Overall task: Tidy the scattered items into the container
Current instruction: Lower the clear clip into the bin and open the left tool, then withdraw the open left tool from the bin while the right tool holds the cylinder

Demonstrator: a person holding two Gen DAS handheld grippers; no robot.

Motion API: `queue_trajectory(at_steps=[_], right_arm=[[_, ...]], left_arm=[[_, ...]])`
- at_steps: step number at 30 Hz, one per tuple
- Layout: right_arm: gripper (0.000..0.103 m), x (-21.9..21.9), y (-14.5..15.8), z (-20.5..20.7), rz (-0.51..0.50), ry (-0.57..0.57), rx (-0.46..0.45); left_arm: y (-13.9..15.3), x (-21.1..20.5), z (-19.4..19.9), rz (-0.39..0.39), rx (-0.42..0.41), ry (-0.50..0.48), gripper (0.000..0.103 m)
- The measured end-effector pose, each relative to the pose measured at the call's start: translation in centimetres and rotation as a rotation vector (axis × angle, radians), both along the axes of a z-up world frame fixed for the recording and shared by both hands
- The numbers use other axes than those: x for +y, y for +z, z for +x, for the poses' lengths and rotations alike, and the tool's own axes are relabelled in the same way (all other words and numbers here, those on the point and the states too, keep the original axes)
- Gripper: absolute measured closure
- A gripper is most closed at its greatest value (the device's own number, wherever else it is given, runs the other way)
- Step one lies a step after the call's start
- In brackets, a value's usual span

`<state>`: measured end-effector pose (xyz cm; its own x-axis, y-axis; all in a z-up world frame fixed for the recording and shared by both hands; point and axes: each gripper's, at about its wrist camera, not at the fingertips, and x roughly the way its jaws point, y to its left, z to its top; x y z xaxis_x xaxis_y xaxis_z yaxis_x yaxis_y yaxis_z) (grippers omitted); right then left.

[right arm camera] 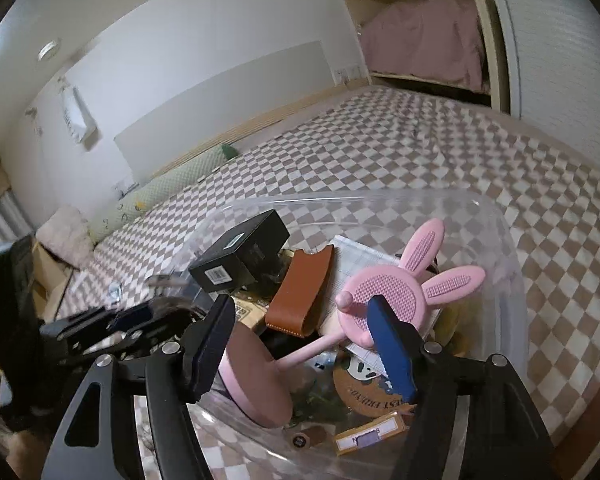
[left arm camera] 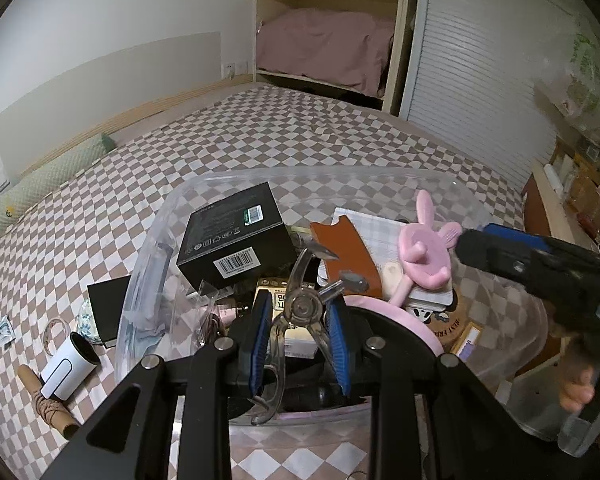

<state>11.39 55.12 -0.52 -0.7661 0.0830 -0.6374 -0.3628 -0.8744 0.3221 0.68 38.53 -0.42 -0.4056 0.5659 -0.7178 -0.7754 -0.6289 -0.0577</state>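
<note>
My left gripper [left arm camera: 299, 300] is shut on a clear plastic clamp [left arm camera: 300, 276], which hangs over the clear container [left arm camera: 340, 174]. Inside the container lie a black box [left arm camera: 236, 236], a brown leather case [left arm camera: 346, 252], a checked notebook [left arm camera: 380, 232] and a pink bunny stand [left arm camera: 424, 248]. In the right wrist view my right gripper [right arm camera: 300, 300] stands open over the container [right arm camera: 380, 196]. The pink bunny stand [right arm camera: 384, 300] rests between and beyond its fingers, untouched by the pads. The left gripper's body [right arm camera: 112, 328] shows blurred at the left there.
On the checked bedspread [left arm camera: 300, 132], left of the container, lie a white cylinder [left arm camera: 70, 368], a brown roll [left arm camera: 48, 408], a black card [left arm camera: 108, 308] and a small packet [left arm camera: 6, 330]. A green bolster [left arm camera: 52, 176] lines the wall. Shelves [left arm camera: 580, 192] stand on the right.
</note>
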Motion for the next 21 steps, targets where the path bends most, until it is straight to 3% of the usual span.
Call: queue_trajectory(at_steps=[1,4,13,21], right_arm=[[0.034,-0.1,0.1,0.1,-0.001,0.004,0.001],[0.034,0.0,0.1,0.5,-0.024,0.013,-0.006],[0.034,-0.1,0.1,2.2,-0.038,0.032,-0.058],[0.034,-4.4,1.4,6.9,0.005,0.075,-0.014]], left_arm=[[-0.1,0.0,0.0,-0.003,-0.001,0.004,0.073],[-0.3,-0.2,0.1,0.003,0.008,0.025,0.031],[-0.1,-1.2,0.7,0.009,0.019,0.027,0.030],[-0.3,-3.1,2.0,0.002,0.038,0.026,0.030]])
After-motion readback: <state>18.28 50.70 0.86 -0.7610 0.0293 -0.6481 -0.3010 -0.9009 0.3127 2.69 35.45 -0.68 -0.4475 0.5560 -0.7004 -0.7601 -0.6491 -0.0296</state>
